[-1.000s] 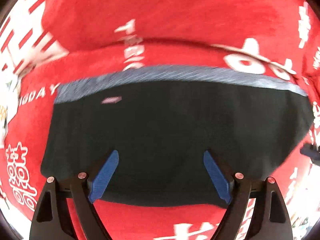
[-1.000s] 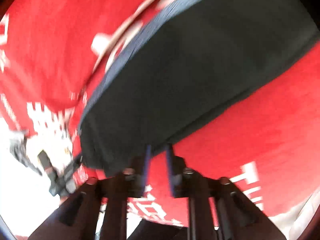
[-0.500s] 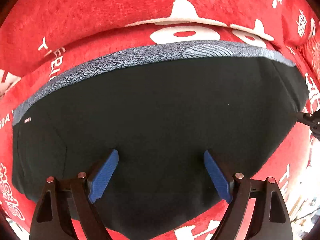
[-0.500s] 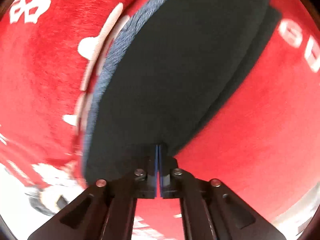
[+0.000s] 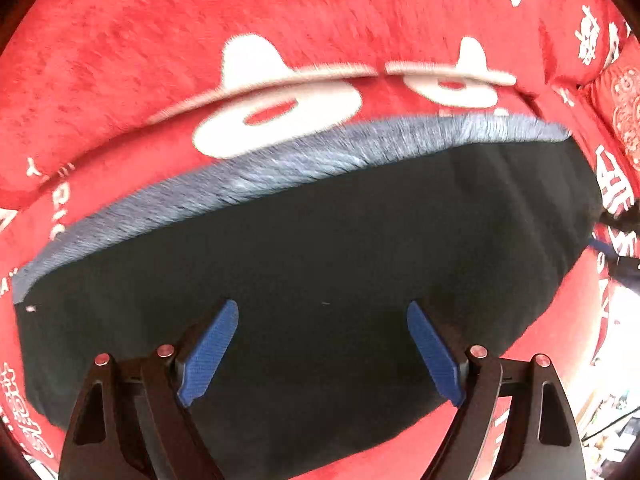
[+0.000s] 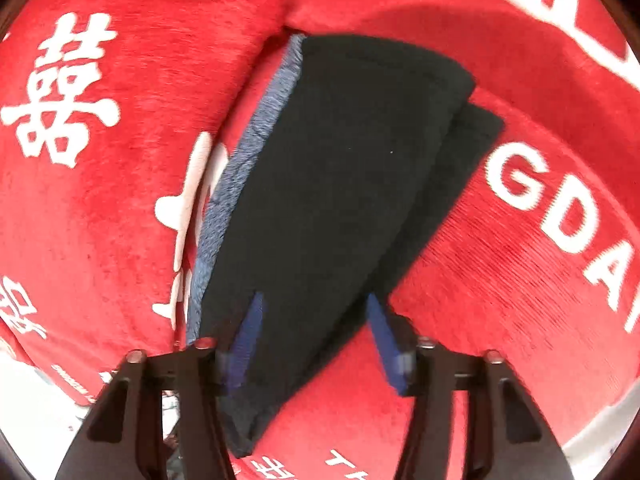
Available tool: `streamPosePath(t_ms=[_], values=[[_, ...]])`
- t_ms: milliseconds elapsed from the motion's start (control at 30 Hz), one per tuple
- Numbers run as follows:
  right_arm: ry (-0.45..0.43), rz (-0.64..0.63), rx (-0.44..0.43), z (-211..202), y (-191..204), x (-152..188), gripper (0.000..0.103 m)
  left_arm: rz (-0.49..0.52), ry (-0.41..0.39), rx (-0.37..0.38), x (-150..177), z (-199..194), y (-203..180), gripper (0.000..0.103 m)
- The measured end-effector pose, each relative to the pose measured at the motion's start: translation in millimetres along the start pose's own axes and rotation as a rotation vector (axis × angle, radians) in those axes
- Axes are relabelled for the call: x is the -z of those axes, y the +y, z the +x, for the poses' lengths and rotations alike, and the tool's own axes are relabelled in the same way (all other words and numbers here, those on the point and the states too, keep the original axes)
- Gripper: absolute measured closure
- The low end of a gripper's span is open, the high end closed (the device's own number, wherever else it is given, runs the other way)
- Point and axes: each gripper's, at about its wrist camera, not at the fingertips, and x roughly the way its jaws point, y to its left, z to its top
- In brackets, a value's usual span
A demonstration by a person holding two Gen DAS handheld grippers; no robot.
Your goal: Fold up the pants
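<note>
Pants (image 5: 320, 280): where do they lie, and how far folded?

Already a dark, layered bundle, they lie flat on the red blanket (image 5: 160, 60), with a grey fuzzy edge (image 5: 280, 168) along one long side.

And the left tongs (image 5: 322, 308)?

Wide open and holding nothing, they hang over the middle of the pants. The bundle's long axis runs crosswise to them, past both pads.

The right tongs (image 6: 316, 298)?

Also spread apart and gripping nothing. They sit at one short end of the pants (image 6: 340, 180), one pad over the cloth and the other at its edge. From there the long axis runs straight away.

So which hand is better placed?

Probably the right, for lifting that end over along the length.
</note>
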Motion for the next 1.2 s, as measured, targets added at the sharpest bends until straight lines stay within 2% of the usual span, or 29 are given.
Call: streamPosePath(t_ms=[33, 100, 200, 233, 267, 300, 367, 433, 533, 667, 733, 800, 867, 900, 933, 1000, 1067, 1133, 1200], values=[[-0.006, -0.025, 0.010, -1.1, 1.1, 0.9, 0.096, 0.001, 0.011, -0.011, 3.6, 6.1, -5.3, 0.015], [-0.004, -0.084, 0.058, -1.7, -2.8, 6.0, 0.096, 0.021, -0.019, -0.025, 11.6, 5.3, -10.2, 0.015], [0.001, -0.030, -0.010, -9.2, -24.0, 4.6, 0.096, 0.021, -0.006, -0.019, 13.2, 6.9, -11.6, 0.015], [-0.008, -0.028, -0.003, -12.7, -24.7, 4.6, 0.095, 0.023, 0.002, -0.019, 11.4, 7.5, -12.3, 0.015], [-0.024, -0.033, 0.036, -21.4, -26.6, 3.9, 0.094, 0.025, 0.011, -0.023, 6.8, 10.4, -14.6, 0.015], [-0.035, -0.036, 0.067, -20.7, -20.1, 0.0, 0.085, 0.028, 0.021, -0.030, 4.7, 9.9, -15.9, 0.015], [-0.075, -0.059, 0.120, -36.6, -18.2, -2.2, 0.084, 0.030, 0.041, -0.044, -0.4, 6.9, -19.3, 0.015], [-0.134, -0.139, 0.136, -54.4, -2.2, -7.1, 0.084, 0.024, 0.011, -0.020, -10.9, -3.9, -26.0, 0.015], [-0.146, -0.255, 0.114, -57.6, 25.1, -19.8, 0.084, 0.036, -0.058, -0.020, -36.6, -15.2, -41.7, 0.015], [-0.078, -0.439, 0.082, -13.7, 86.8, -35.8, 0.084, -0.019, -0.112, -0.061, -86.6, -2.4, -56.7, 0.015], [-0.033, -0.507, 0.060, 8.9, 105.5, -37.0, 0.080, -0.068, -0.118, -0.057, -109.6, 8.3, -56.5, 0.015], [0.016, -0.566, 0.091, 40.7, 117.8, -36.7, 0.077, -0.114, -0.094, -0.088, -122.9, 27.3, -57.8, 0.015], [0.007, -0.610, 0.171, 59.2, 114.9, -41.7, 0.078, -0.143, -0.065, -0.109, -126.7, 42.6, -54.9, 0.015], [-0.023, -0.628, 0.156, 60.5, 113.9, -47.7, 0.086, -0.157, -0.067, -0.102, -126.6, 48.2, -52.2, 0.015], [-0.045, -0.634, 0.158, 57.8, 111.5, -52.4, 0.092, -0.158, -0.084, -0.099, -127.2, 48.3, -52.5, 0.013], [-0.103, -0.607, 0.215, 47.6, 101.9, -72.0, 0.093, -0.129, -0.094, -0.103, -130.6, 48.5, -55.9, 0.013], [-0.153, -0.563, 0.289, 34.0, 87.6, -96.6, 0.093, -0.125, -0.090, -0.112, -131.2, 44.0, -54.0, 0.013], [-0.163, -0.488, 0.301, 16.5, 75.0, -114.0, 0.092, -0.137, -0.081, -0.118, -134.4, 33.9, -52.0, 0.013], [-0.172, -0.441, 0.303, -9.6, 66.6, -118.9, 0.086, -0.134, -0.095, -0.103, -136.7, 18.0, -52.1, 0.013]])
